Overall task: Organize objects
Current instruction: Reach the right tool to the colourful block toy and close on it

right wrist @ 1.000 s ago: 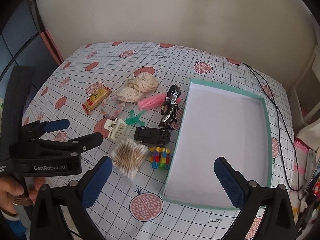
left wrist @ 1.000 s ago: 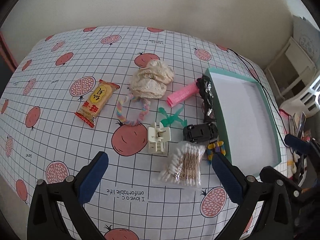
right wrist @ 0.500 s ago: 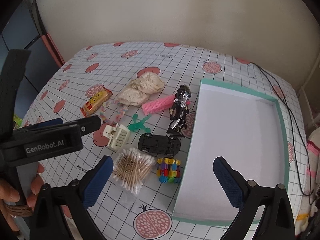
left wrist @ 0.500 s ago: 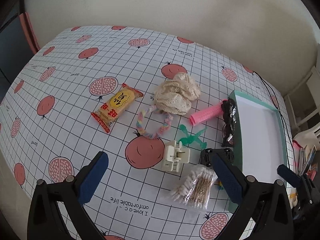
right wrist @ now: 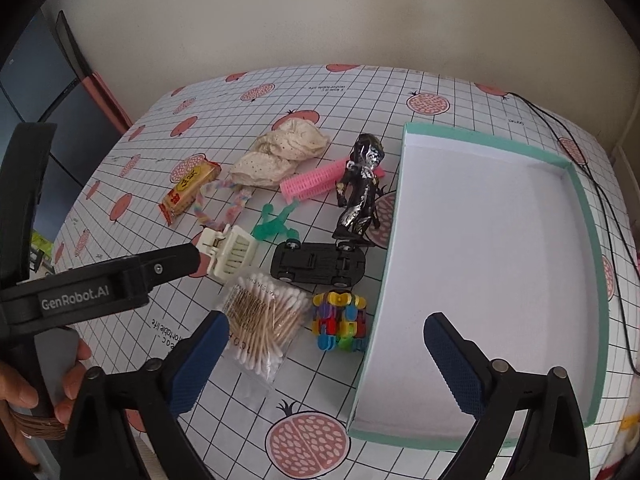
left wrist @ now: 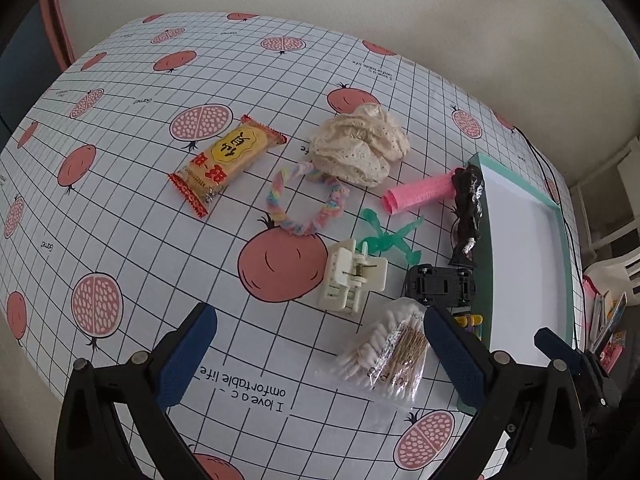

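1. The things to organize lie in a loose group on the table, all just left of the box (right wrist: 492, 264), which is empty. They are a cream hair clip (left wrist: 354, 276), a bag of cotton swabs (right wrist: 264, 316), a black toy car (right wrist: 318, 262), a coloured block toy (right wrist: 340, 322), a dark figurine (right wrist: 360, 192), a pink roller (right wrist: 312, 182), a green figure (left wrist: 386, 236), a pastel braided ring (left wrist: 306, 200), a snack pack (left wrist: 228, 158) and a crumpled cream cloth (left wrist: 360, 150).
2. I judge that the box stands beside them so each thing needs only a short carry over its teal wall.
3. The left gripper (left wrist: 316, 356) hangs above the table with its jaws spread wide and nothing between them; the hair clip and the swabs lie just ahead of it, so one of these seems its likely target.
4. The right gripper (right wrist: 326, 354) is also spread wide and carries nothing, above the near edge of the box.
5. A hand (right wrist: 28, 392) holds the left tool's handle.
6. The surface is a white checked tablecloth (left wrist: 120, 220) with pomegranate prints; a plain wall (right wrist: 320, 12) is behind, and a black cable (right wrist: 600, 200) runs past the box.
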`<state>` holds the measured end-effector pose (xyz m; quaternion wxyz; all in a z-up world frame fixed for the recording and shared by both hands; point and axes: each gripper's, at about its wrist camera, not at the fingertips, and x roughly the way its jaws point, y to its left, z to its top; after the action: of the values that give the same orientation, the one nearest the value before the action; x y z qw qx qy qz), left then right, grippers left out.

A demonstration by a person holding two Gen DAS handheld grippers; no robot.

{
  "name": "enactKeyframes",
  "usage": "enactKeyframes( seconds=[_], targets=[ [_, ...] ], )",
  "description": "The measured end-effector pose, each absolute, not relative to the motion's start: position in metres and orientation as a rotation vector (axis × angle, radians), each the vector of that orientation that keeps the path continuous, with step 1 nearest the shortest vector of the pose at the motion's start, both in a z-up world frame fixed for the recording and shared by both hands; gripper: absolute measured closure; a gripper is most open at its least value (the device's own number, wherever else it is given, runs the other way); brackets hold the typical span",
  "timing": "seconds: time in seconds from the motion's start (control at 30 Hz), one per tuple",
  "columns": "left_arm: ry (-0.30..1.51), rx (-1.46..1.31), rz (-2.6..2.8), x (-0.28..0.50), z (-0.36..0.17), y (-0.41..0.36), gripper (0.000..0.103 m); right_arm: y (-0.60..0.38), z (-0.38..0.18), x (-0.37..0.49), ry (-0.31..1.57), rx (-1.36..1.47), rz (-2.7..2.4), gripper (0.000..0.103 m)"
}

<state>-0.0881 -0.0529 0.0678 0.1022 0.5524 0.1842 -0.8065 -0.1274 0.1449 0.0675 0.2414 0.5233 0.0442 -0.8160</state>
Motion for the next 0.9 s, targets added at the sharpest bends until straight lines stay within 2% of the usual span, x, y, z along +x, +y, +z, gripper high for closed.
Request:
enactKeyframes(
  seconds=[0.13, 0.27, 0.5, 0.6, 0.83, 0.9],
  targets=[
    [0.578, 1.684, -2.366, -0.091, 0.059, -0.044, 0.0, 0.139, 0.058, -0.131, 0.154, 1.474, -2.212, 0.024],
    [0.584, 1.73, -2.368, -0.093, 0.052, -0.034, 0.0, 0.134, 0.051, -0.131, 0.179, 1.507, -2.187, 0.048],
    [0.574, 1.741, -2.347, -0.094, 0.046, -0.034, 0.001, 0.127, 0.047, -0.131, 0.218, 1.512, -2.175, 0.072],
    [0.566, 1.743, -2.34, -0.094, 0.045, -0.034, 0.001, 0.124, 0.047, -0.132, 0.227, 1.521, -2.175, 0.078],
    [0.566, 1.76, -2.344, -0.095, 0.043, -0.029, 0.002, 0.116, 0.042, -0.131, 0.316, 1.547, -2.181, 0.083],
    [0.569, 1.767, -2.342, -0.095, 0.041, -0.028, 0.007, 0.115, 0.042, -0.131, 0.326, 1.548, -2.184, 0.087]
  ],
)
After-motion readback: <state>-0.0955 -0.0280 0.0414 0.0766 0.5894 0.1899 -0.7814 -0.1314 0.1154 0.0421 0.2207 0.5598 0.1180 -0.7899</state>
